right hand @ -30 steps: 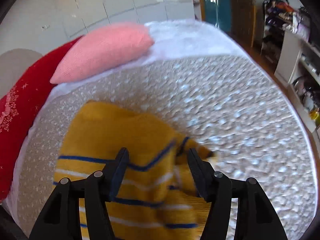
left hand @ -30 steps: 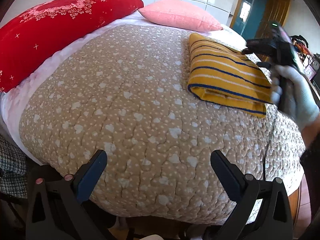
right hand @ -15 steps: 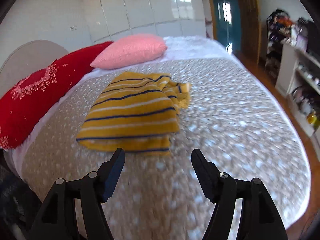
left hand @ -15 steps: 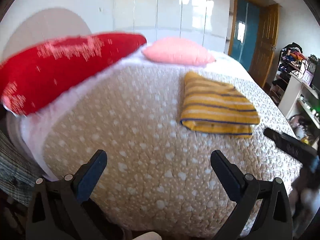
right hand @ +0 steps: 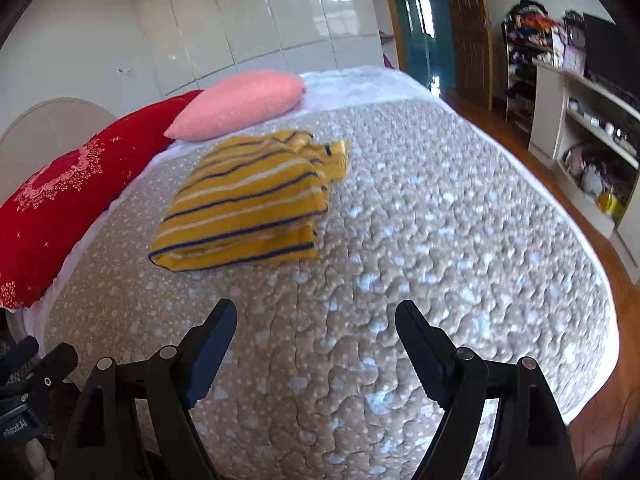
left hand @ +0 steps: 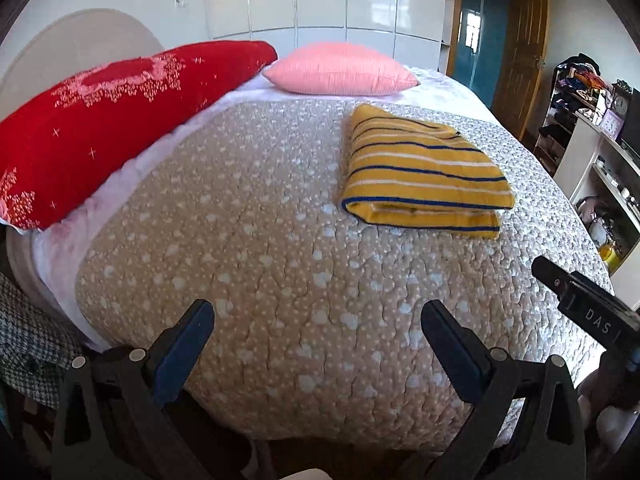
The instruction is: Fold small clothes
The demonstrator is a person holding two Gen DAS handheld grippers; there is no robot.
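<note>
mostly beige quilt (left hand: 280, 248); folded striped sweater (left hand: 424, 176) near pink pillow (left hand: 340, 70).

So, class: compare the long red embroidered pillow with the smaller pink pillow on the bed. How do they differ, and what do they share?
The long red embroidered pillow is larger and more elongated; the smaller pink pillow is compact. The red one carries a white pattern; the pink one is plain. The pink one lies farther from the camera. Both rest at the bed's head end, clear of the folded striped garment.

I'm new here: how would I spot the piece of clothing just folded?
Look at the bed's beige dotted quilt. Below the pink pillow lies a folded sweater, alone on the quilt. It is mustard yellow with blue and white stripes, unlike the plain cushions.
</note>
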